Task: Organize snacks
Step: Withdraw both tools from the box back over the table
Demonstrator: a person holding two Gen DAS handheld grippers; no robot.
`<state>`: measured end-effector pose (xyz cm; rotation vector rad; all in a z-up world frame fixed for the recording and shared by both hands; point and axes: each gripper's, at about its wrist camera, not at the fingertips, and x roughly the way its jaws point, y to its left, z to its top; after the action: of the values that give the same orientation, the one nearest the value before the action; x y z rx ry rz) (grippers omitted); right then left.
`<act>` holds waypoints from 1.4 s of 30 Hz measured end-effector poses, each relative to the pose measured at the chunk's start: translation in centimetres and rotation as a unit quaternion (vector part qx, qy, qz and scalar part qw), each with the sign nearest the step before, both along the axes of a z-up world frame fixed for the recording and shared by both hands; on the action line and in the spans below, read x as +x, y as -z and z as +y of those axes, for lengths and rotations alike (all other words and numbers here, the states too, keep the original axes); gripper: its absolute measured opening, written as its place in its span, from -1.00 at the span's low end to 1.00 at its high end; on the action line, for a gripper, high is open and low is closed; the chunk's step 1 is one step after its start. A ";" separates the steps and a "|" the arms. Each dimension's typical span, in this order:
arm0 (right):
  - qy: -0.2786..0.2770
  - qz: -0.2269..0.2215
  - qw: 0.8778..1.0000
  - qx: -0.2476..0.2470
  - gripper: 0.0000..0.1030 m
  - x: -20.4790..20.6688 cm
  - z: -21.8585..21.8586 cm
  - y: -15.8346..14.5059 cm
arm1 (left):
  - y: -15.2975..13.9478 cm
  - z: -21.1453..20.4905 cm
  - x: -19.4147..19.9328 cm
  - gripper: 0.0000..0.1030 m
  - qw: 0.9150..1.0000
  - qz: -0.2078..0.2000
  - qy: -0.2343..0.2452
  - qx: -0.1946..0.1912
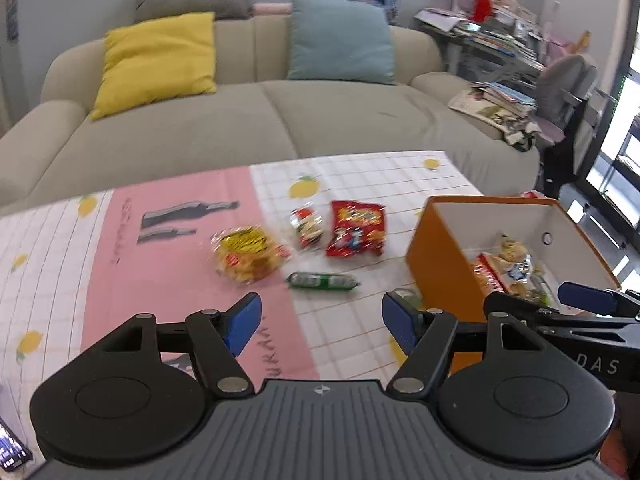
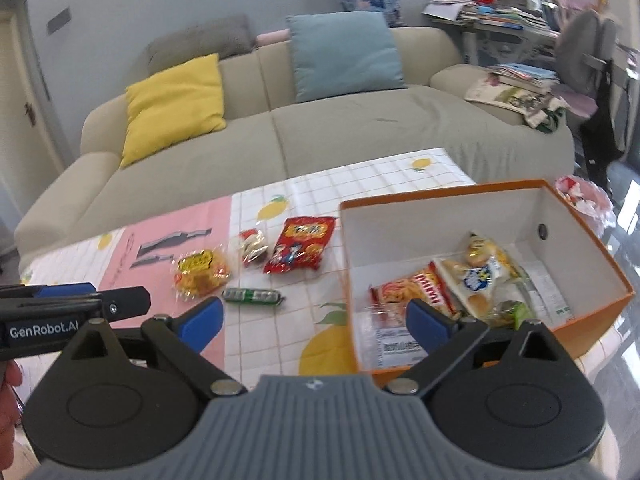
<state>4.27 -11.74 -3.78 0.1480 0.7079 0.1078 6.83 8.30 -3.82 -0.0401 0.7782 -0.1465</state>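
An orange box [image 2: 592, 312] with a white inside stands at the table's right and holds several snack packs [image 2: 476, 272]; it also shows in the left wrist view [image 1: 436, 256]. On the cloth left of it lie a yellow pack [image 1: 246, 254], a small clear pack [image 1: 307, 226], a red bag [image 1: 356, 228] and a green roll [image 1: 322, 281]. They show in the right wrist view too: yellow pack [image 2: 202, 272], red bag [image 2: 302, 244], green roll [image 2: 253, 296]. My left gripper [image 1: 322, 326] is open and empty, just short of the green roll. My right gripper [image 2: 316, 326] is open and empty at the box's near left corner.
The table [image 1: 120, 240] has a pink and white lemon-print cloth. A beige sofa [image 1: 240, 120] with yellow and blue cushions stands right behind it. A cluttered desk and chair [image 1: 560, 88] are at the far right. A phone [image 1: 12, 450] lies at the near left.
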 end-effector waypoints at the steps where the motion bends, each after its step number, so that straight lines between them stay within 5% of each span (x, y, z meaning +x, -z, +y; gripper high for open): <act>1: -0.006 -0.001 1.000 -0.006 0.85 0.2 0.4 0.2 | 0.3 0.6 0.2 0.57 1.000 0.002 -0.004 -0.004; 15: -0.076 -0.008 0.993 -0.092 0.80 6.6 5.9 3.9 | 4.2 4.2 3.6 0.57 0.999 0.023 -0.026 -0.009; 25: -0.088 0.016 0.990 -0.110 0.43 10.8 7.3 6.9 | 7.2 5.6 7.2 0.57 0.998 0.039 -0.032 -0.040; 31: -0.086 0.032 0.990 -0.108 0.38 13.3 7.7 8.6 | 8.2 5.7 9.7 0.57 0.997 0.046 -0.025 -0.056; 42: -0.149 0.064 0.982 -0.092 0.26 16.1 10.0 11.5 | 10.6 6.2 14.5 0.57 0.997 0.076 0.007 -0.001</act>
<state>20.36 -1.70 -15.29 -0.1311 0.8618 0.3209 21.37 14.49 -14.47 -0.0493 0.9297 -0.1586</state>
